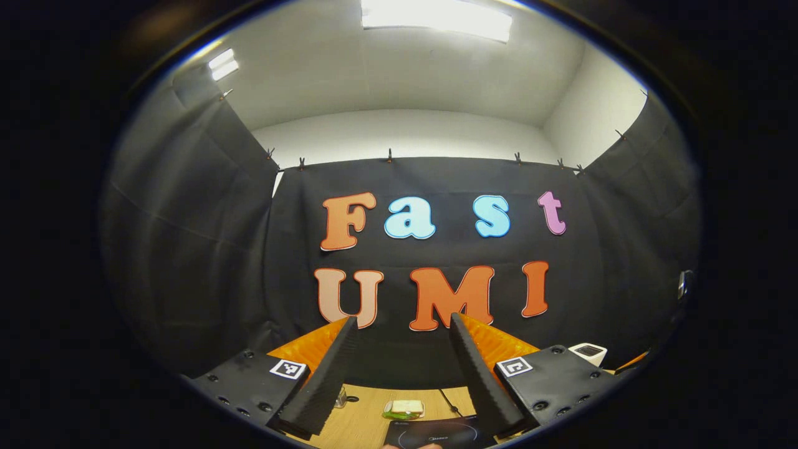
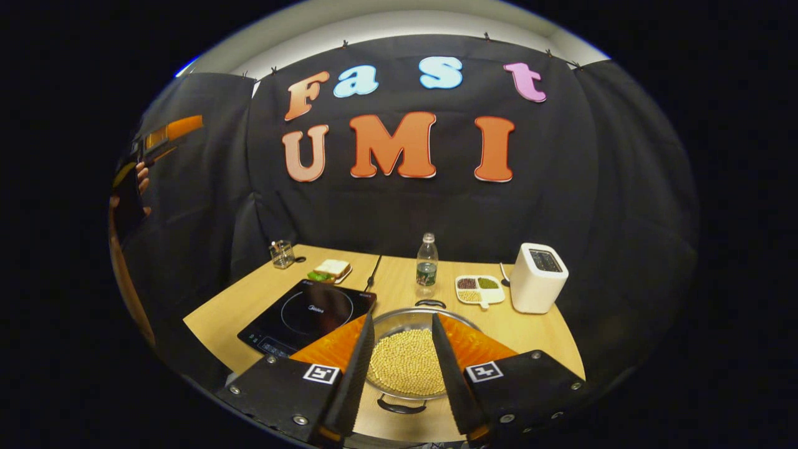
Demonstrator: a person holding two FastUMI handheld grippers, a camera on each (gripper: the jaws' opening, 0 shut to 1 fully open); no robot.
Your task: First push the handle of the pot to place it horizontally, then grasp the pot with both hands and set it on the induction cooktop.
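A steel pot [image 2: 405, 362] full of pale beans sits on the wooden table [image 2: 237, 305], just right of the black induction cooktop [image 2: 308, 315]. Its two black loop handles lie one toward me [image 2: 399, 406] and one on the far side [image 2: 430, 304]. My right gripper [image 2: 403, 318] hovers open above the pot with nothing between its fingers. My left gripper [image 1: 402, 319] is open and empty, raised high and pointing at the booth wall; the cooktop [image 1: 436, 433] shows low between its fingers. In the right gripper view, the left gripper [image 2: 163, 136] is up at the far left, held by a hand [image 2: 142, 178].
Behind the pot stand a water bottle [image 2: 427, 265], a divided dish of beans [image 2: 479, 290] and a white toaster [image 2: 537, 277]. A sandwich plate [image 2: 331, 270] and a small glass [image 2: 282, 254] sit behind the cooktop, whose cable [image 2: 374, 271] runs to the wall.
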